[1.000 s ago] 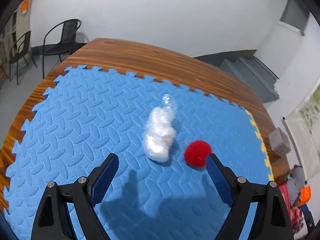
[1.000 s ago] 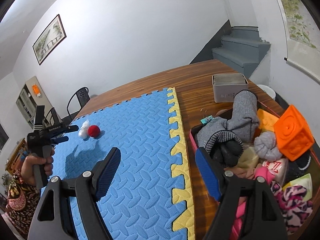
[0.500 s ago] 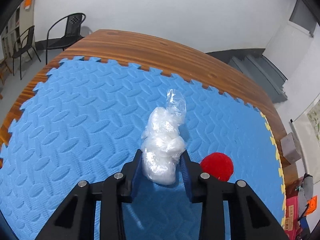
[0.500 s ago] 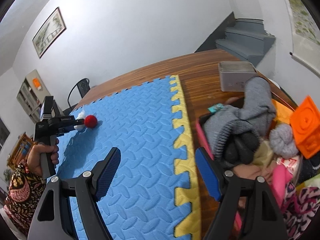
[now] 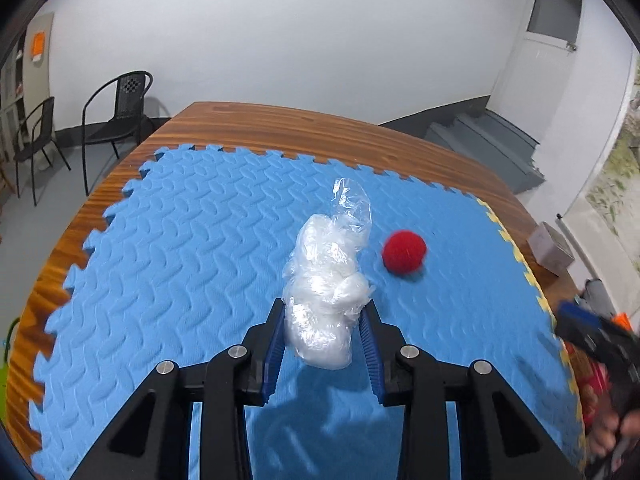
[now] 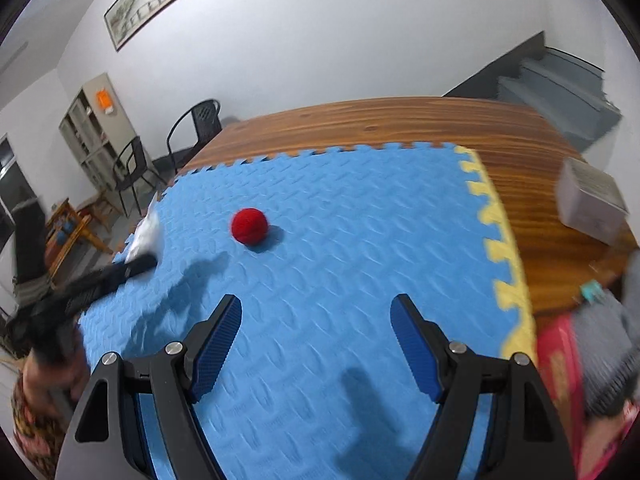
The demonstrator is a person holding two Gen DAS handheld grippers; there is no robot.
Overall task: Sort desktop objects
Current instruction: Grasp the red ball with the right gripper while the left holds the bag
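Both wrist views look forward, downward; share blue mat, red ball.

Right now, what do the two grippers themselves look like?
Both match: the left gripper and right gripper have matte black angular frames with triangular cut-outs, silver round bolts at the joints, and fingers faced with ribbed blue pads. No cables or markings visible. A patterned sleeve shows behind the left one.
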